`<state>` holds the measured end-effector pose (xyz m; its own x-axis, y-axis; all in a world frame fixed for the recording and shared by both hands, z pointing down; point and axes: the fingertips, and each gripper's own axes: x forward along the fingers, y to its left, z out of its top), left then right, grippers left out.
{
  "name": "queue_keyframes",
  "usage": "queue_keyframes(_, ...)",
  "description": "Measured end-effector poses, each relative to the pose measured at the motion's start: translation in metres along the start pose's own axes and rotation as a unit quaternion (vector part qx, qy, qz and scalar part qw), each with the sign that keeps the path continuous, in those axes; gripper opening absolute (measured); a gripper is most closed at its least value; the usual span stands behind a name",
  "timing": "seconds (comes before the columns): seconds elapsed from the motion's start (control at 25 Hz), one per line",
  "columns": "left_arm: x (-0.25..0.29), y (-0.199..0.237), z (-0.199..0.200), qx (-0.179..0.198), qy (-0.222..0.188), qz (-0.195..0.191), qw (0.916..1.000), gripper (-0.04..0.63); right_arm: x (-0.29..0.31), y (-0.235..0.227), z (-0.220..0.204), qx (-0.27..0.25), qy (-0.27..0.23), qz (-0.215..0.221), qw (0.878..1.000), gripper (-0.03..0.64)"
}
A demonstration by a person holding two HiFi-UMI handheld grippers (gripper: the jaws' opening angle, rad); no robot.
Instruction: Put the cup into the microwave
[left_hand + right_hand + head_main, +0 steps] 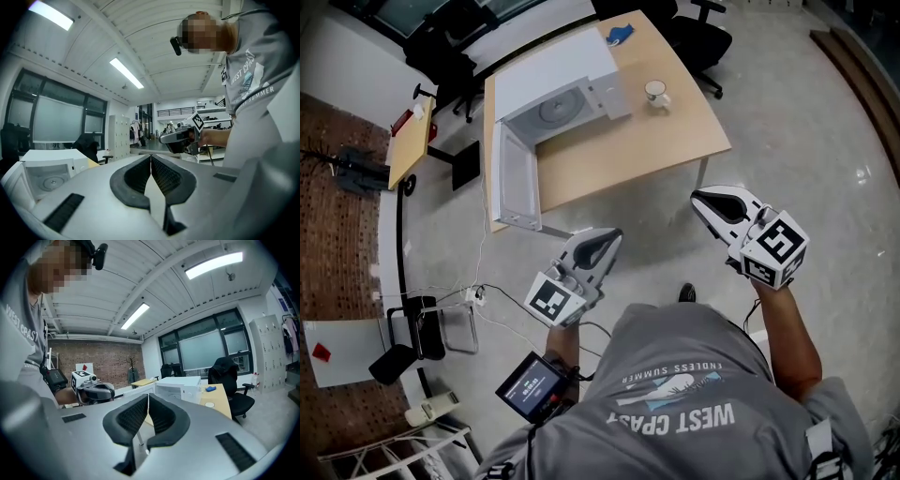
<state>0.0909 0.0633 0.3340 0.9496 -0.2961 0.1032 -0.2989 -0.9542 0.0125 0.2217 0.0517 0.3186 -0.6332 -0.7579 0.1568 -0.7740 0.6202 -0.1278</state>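
Observation:
A white cup point(656, 93) stands on the wooden table point(675, 141), just right of the white microwave point(553, 80). The microwave's door point(514, 178) hangs open over the table's near edge, showing the turntable inside. Both grippers are held over the floor, short of the table and apart from the cup. My left gripper point(616, 235) points toward the table's near edge, jaws shut and empty point(151, 157). My right gripper point(697, 196) is below the table's right corner, also shut with nothing in it point(148, 394). In the right gripper view the microwave point(180, 386) lies ahead.
A blue object point(619, 35) lies at the table's far end. Black office chairs point(698, 33) stand behind the table. A small wooden side table point(411, 145) and a black chair point(417, 328) are at the left, with cables point(487, 300) across the floor.

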Motion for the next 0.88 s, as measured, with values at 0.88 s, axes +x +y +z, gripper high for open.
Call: queue_keyframes(0.88,0.065,0.155,0.001,0.006,-0.013,-0.069,0.9975,0.023,0.110,-0.098,0.018,0.007,0.014,-0.066,0.998,0.020)
